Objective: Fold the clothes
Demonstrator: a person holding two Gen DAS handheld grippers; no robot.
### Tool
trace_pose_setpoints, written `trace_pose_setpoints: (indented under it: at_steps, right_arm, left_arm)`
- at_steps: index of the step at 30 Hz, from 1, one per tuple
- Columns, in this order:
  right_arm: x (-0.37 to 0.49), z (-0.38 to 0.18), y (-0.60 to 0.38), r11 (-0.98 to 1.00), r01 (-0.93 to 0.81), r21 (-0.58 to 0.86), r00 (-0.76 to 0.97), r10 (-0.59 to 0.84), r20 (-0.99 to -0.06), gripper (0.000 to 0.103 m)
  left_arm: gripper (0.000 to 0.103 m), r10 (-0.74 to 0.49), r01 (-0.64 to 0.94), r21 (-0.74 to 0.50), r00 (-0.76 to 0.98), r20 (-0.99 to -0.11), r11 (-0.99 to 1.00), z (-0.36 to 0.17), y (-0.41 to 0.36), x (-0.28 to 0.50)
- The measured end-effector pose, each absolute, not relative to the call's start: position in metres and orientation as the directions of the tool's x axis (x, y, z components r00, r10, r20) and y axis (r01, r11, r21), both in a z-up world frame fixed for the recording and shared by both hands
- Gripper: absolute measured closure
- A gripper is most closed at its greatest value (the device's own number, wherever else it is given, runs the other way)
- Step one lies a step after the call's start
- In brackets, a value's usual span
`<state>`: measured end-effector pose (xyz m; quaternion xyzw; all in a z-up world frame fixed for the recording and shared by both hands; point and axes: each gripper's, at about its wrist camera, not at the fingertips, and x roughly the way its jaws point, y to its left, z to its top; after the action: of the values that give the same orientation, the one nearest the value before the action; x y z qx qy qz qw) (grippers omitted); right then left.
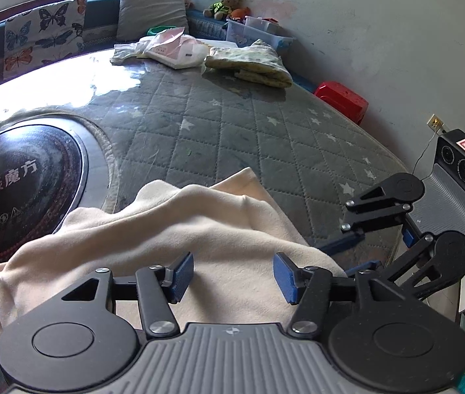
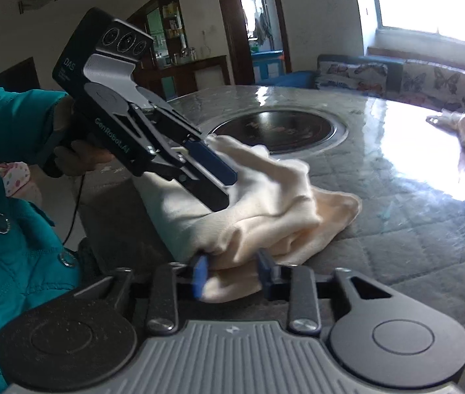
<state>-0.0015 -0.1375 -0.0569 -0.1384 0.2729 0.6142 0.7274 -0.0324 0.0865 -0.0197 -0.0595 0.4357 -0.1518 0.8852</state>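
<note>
A cream garment (image 1: 173, 229) lies bunched near the front edge of the round table, which has a grey quilted cover (image 1: 232, 131). My left gripper (image 1: 234, 277) hovers just above the cloth, open, with nothing between its blue pads. The right wrist view shows the left gripper (image 2: 222, 180) over the top of the heap of cream garment (image 2: 265, 197). My right gripper (image 2: 232, 274) has a thick fold of the garment's near edge filling the space between its fingers. In the left wrist view my right gripper (image 1: 352, 254) is at the cloth's right corner.
A black round hob (image 1: 19, 190) is set into the table. Folded yellow-patterned clothes (image 1: 248, 62) and a pink and white bag (image 1: 173, 49) lie at the far side. A red stool (image 1: 344, 98) stands by the wall. A teal coat sleeve (image 2: 9, 229) fills the left.
</note>
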Motion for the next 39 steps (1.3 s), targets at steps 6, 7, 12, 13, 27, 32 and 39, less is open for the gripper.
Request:
trace_pose_setpoints:
  at_steps: [6, 7, 12, 13, 27, 32, 39]
  right_arm:
    - [-0.013, -0.052, -0.139, 0.287, -0.956, 0.060, 0.204, 0.799, -0.565, 0.099]
    - [-0.015, -0.051, -0.140, 0.300, -0.953, 0.048, 0.222, 0.796, -0.564, 0.103]
    - [-0.016, -0.050, -0.141, 0.333, -0.942, 0.049, 0.247, 0.781, -0.574, 0.103]
    - [-0.015, -0.050, -0.142, 0.331, -0.942, 0.062, 0.237, 0.781, -0.577, 0.103]
    - [0.013, -0.076, -0.141, 0.266, -0.894, 0.362, 0.030, 0.839, -0.543, 0.083]
    - [0.004, -0.078, -0.139, 0.319, -0.897, 0.305, 0.115, 0.836, -0.536, 0.097]
    - [-0.030, -0.060, -0.132, 0.419, -0.908, -0.010, 0.363, 0.774, -0.518, 0.099]
  left_arm:
    - [0.043, -0.321, 0.221, -0.235, 0.573, -0.754, 0.947, -0.021, 0.090, -0.037]
    - [0.043, -0.322, 0.223, -0.235, 0.574, -0.753, 0.946, -0.021, 0.091, -0.038]
    - [0.040, -0.330, 0.231, -0.239, 0.575, -0.748, 0.943, -0.022, 0.090, -0.044]
    - [0.040, -0.335, 0.235, -0.241, 0.579, -0.743, 0.942, -0.021, 0.089, -0.044]
    - [0.042, -0.408, 0.289, -0.290, 0.580, -0.705, 0.912, -0.018, 0.077, -0.041]
    - [0.040, -0.407, 0.285, -0.293, 0.575, -0.709, 0.913, -0.019, 0.080, -0.042]
    - [0.040, -0.410, 0.296, -0.288, 0.559, -0.721, 0.911, -0.023, 0.082, -0.046]
